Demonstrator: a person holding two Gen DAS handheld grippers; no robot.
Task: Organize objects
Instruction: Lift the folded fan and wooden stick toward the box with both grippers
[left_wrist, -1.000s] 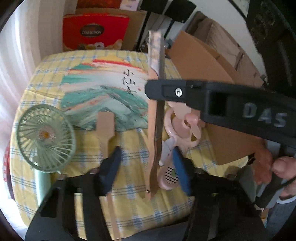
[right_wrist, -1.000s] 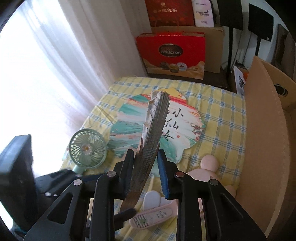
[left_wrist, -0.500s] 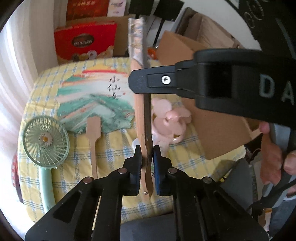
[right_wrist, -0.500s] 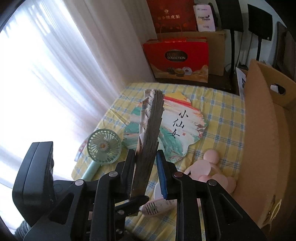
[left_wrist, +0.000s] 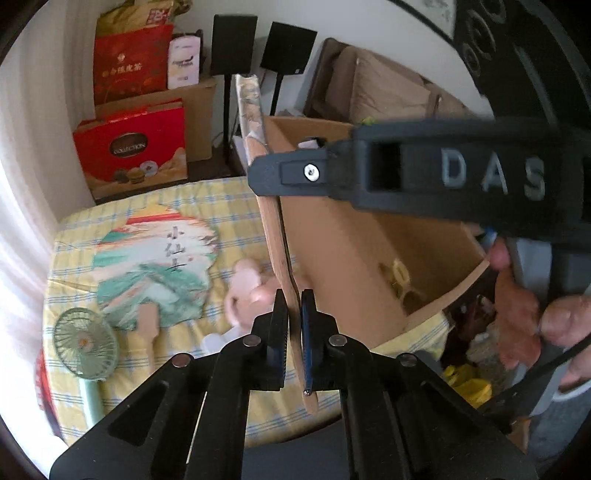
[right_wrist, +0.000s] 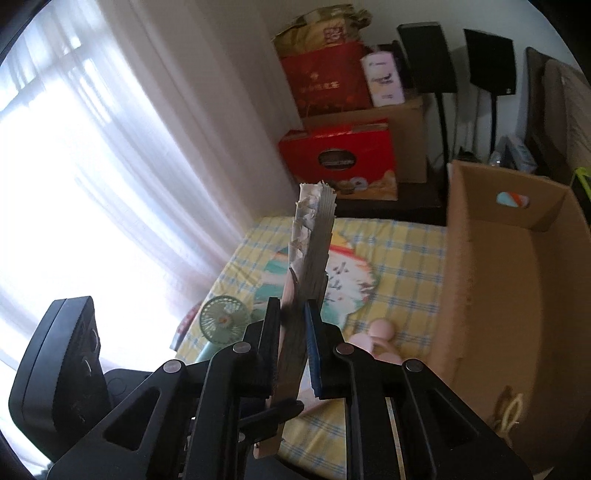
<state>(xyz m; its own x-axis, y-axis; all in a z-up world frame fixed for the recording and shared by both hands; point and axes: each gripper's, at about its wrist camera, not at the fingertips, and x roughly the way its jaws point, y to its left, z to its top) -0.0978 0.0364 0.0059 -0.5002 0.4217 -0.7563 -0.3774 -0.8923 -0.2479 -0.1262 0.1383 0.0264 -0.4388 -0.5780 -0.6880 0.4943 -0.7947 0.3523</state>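
Observation:
A folded folding fan (left_wrist: 275, 236) with wooden ribs and a paper top stands nearly upright in the air above the yellow checked table (left_wrist: 221, 195). My left gripper (left_wrist: 294, 325) is shut on its lower end near the pivot. Higher up, my right gripper (right_wrist: 291, 332) has the fan (right_wrist: 314, 236) between its jaws; they are closing and the pads press on the ribs. In the left wrist view the right gripper's black body crosses in front of the fan. The open cardboard box (right_wrist: 517, 295) stands just right of the fan.
On the table lie a round painted paddle fan (left_wrist: 155, 266), a green handheld fan (left_wrist: 85, 343) and a pink handheld fan (left_wrist: 247, 288). Behind the table are a red gift box (left_wrist: 129, 147) and two black speakers. A person's hand (left_wrist: 561, 325) holds the right gripper.
The left gripper closed on the fan's lower end. Both grippers then rose with the fan, lifting it off the table and drawing it nearer the cardboard box.

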